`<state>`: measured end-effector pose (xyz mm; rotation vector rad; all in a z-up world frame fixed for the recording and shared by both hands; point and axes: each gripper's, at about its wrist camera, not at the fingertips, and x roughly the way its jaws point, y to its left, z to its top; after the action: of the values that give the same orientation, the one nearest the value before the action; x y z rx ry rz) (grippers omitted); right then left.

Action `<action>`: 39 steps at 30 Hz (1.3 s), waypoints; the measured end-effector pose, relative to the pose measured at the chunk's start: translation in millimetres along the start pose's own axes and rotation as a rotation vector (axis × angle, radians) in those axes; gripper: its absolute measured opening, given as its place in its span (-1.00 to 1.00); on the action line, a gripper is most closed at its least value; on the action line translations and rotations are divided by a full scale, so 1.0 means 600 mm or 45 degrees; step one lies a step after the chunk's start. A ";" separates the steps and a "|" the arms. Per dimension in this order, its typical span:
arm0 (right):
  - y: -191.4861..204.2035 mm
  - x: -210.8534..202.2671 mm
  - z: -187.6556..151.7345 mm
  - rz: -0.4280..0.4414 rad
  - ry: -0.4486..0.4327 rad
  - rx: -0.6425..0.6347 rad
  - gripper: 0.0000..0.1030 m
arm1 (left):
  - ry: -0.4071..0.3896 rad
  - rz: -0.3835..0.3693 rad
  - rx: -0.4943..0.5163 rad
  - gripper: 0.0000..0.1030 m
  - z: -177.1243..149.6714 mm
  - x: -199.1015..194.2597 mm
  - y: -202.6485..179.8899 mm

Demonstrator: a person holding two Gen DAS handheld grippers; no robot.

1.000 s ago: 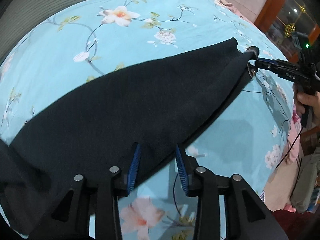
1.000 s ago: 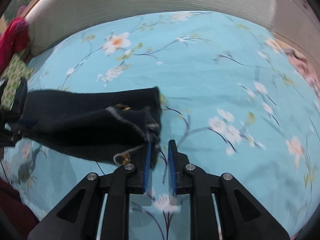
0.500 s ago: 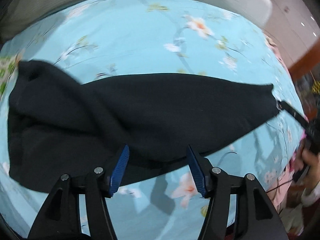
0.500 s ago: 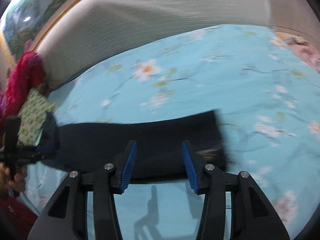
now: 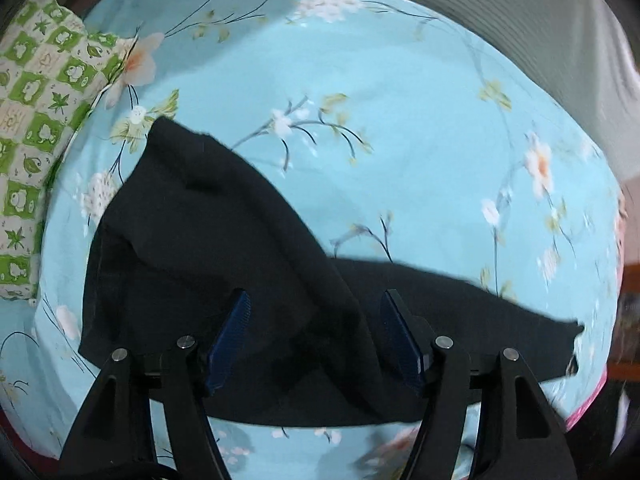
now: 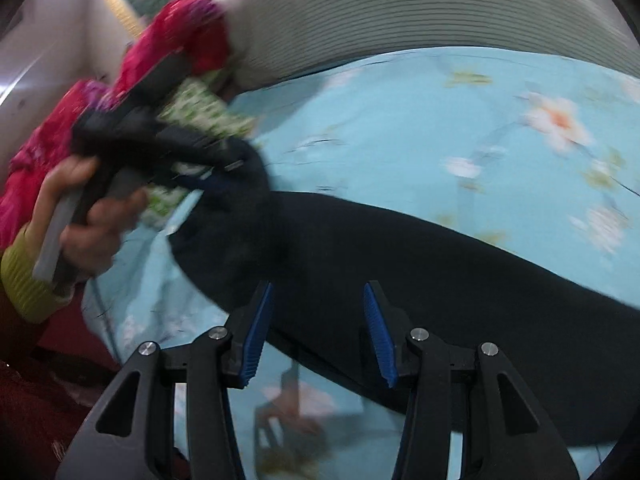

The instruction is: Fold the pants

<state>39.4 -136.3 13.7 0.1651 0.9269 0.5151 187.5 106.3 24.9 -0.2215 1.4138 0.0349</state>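
The black pants point(image 5: 224, 240) lie on the light-blue flowered bed sheet point(image 5: 400, 120), one part bunched at the left, one leg stretching right to a ragged end point(image 5: 568, 332). My left gripper point(image 5: 316, 336) is open, its blue pads over the bunched cloth, holding nothing. In the right wrist view the pants point(image 6: 440, 272) run from left to lower right. My right gripper point(image 6: 318, 332) is open above their near edge. The left gripper also shows there point(image 6: 224, 176), held in a hand, its tips at the pants' bunched left end.
A green-and-white checked pillow point(image 5: 36, 128) lies at the bed's left edge. A grey ribbed headboard point(image 5: 520, 12) runs along the far side. Red and pink cloth point(image 6: 168, 40) sits beyond the pillow. The bed's near edge drops to a dark floor.
Both grippers have let go of the pants and opened wide. The pants have dropped onto the sheet. Both cameras have swung left towards the pillow end.
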 end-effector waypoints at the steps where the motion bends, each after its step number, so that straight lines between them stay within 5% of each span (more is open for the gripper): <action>1: 0.010 0.012 0.006 0.021 0.016 -0.017 -0.06 | 0.010 0.010 -0.013 0.33 0.009 0.003 0.002; 10: 0.072 0.141 0.018 0.058 0.201 -0.134 -0.07 | 0.111 0.196 -0.021 0.30 0.054 0.065 -0.010; 11: 0.073 0.150 0.017 0.065 0.210 -0.134 -0.07 | 0.108 0.223 -0.017 0.18 0.056 0.073 -0.008; 14: 0.076 0.170 0.013 0.054 0.236 -0.161 -0.12 | 0.078 0.284 0.026 -0.70 0.053 0.080 -0.009; 15: 0.075 0.174 0.012 0.049 0.241 -0.170 -0.37 | 0.057 0.290 0.049 -0.73 0.049 0.077 -0.008; 16: 0.075 0.175 0.011 0.044 0.248 -0.177 -0.69 | 0.036 0.278 0.051 -0.78 0.047 0.072 -0.003; 18: 0.074 0.170 0.012 0.046 0.235 -0.184 -0.86 | -0.032 0.214 0.034 -0.85 0.034 0.050 0.009; 26: 0.098 0.121 0.022 0.077 0.163 -0.283 -0.88 | -0.286 -0.061 -0.107 -0.88 -0.071 -0.040 0.103; 39: 0.140 0.132 0.006 -0.024 0.287 -0.500 -0.88 | -0.341 -0.205 -0.263 -0.87 -0.235 -0.019 0.190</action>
<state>51.2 -24.0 -11.9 -0.2617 1.0261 0.6974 30.7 194.3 1.3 -0.4833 1.1220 0.0752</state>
